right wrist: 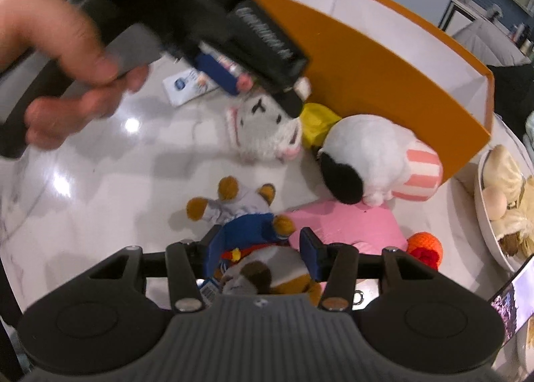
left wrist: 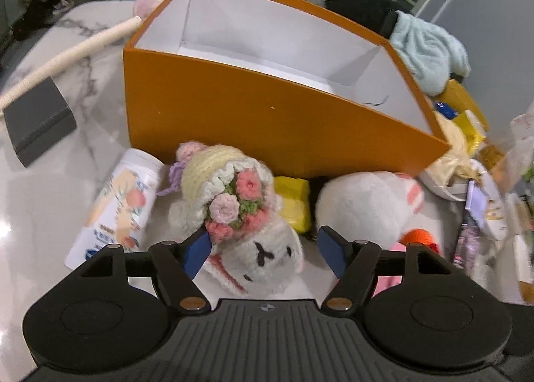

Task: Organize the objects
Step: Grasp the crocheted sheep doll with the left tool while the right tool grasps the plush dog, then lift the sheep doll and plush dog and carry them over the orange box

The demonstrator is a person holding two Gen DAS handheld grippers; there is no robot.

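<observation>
Crocheted bunny doll (left wrist: 253, 242), white with a cream bonnet trimmed in pink and green flowers, lies on the marble table (left wrist: 43, 202) just in front of the orange box (left wrist: 267, 115), whose white inside shows no contents. The left gripper (left wrist: 265, 250) hangs over the doll with its jaws wide apart: the left blue pad touches the bonnet's flower trim, the right pad stands clear of the doll's face, so nothing is clamped. To the doll's left lies a white bottle with a peach print (left wrist: 120, 205); behind it, against the box wall, sits a yellow packet (left wrist: 293, 198), and to its right a round white plush with a pink striped part (left wrist: 363, 205). A grey block (left wrist: 36, 121) and a rope-wrapped stick (left wrist: 70, 51) lie at the far left. A pale blue cloth (left wrist: 430, 48) is heaped at the box's right end.

In the right wrist view, the right gripper (right wrist: 258, 253) points down at a small bear plush in a blue coat (right wrist: 257, 235) near the table's front edge. Its jaws are partly open, one blue pad on each side of the plush; whether they press on it I cannot tell. A pink flat item (right wrist: 347, 225) lies just right of the bear, an orange ball (right wrist: 427, 245) beyond that. A hand (right wrist: 63, 58) holds the left gripper above the bunny doll.
</observation>
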